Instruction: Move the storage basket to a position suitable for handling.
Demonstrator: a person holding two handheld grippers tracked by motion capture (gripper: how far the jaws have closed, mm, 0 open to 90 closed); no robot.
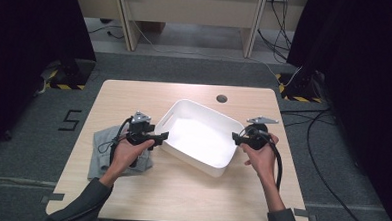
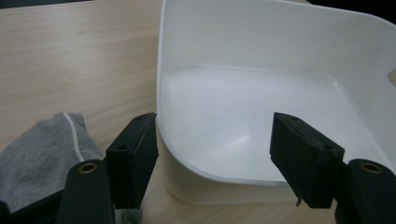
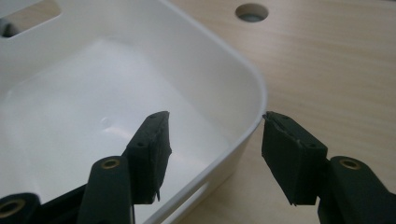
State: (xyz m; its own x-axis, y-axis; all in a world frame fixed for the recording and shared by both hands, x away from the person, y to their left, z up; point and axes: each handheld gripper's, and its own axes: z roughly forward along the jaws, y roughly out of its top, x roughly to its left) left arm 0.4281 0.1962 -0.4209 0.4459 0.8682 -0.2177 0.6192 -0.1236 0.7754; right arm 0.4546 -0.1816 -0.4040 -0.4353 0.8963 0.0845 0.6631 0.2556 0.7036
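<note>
I hold my left gripper (image 1: 162,135) wide open at the near-left rim of the white tub (image 1: 184,110), the grey cloth (image 1: 100,146) lying just behind and beneath it. My right gripper (image 1: 236,137) is spread too, one jaw either side of the opposite rim, ready, I judge, to steady the tub.

White plastic bin (image 1: 184,114): rectangular, rounded corners, slot handle in an end wall, upright, open top, nothing inside. Lies askew near the middle of the table (image 1: 134,93). Grey cloth (image 1: 101,149): crumpled, with a thin pale stripe, lying on the table just left of the bin.
</note>
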